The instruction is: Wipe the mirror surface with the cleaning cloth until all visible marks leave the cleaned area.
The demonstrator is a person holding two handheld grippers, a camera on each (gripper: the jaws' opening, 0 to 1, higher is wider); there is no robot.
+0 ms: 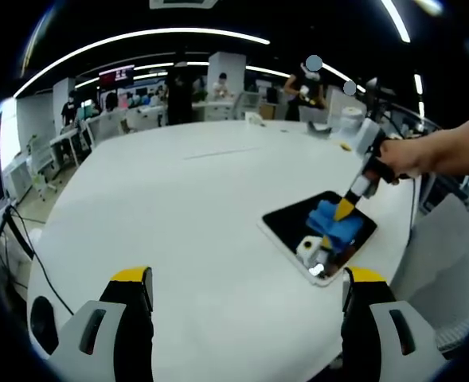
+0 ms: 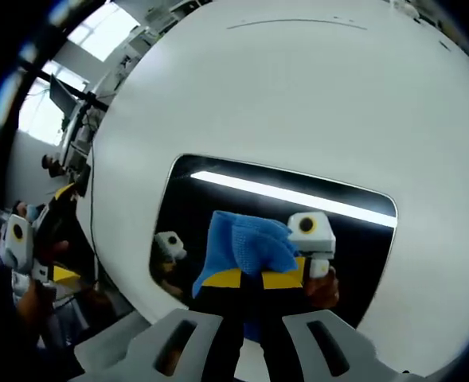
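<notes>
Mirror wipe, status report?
Right gripper shut on blue cloth, pressing it on mirror. Left gripper open, off the mirror. White table: nothing blocking.

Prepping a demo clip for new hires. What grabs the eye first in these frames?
The bright blue cleaning cloth stands out, pinched in the right tongs and pressed onto the dark mirror, which reflects a ceiling light strip. In the left gripper view that mirror lies near the right edge of the big white table, while the left tongs hover open above bare tabletop.
</notes>
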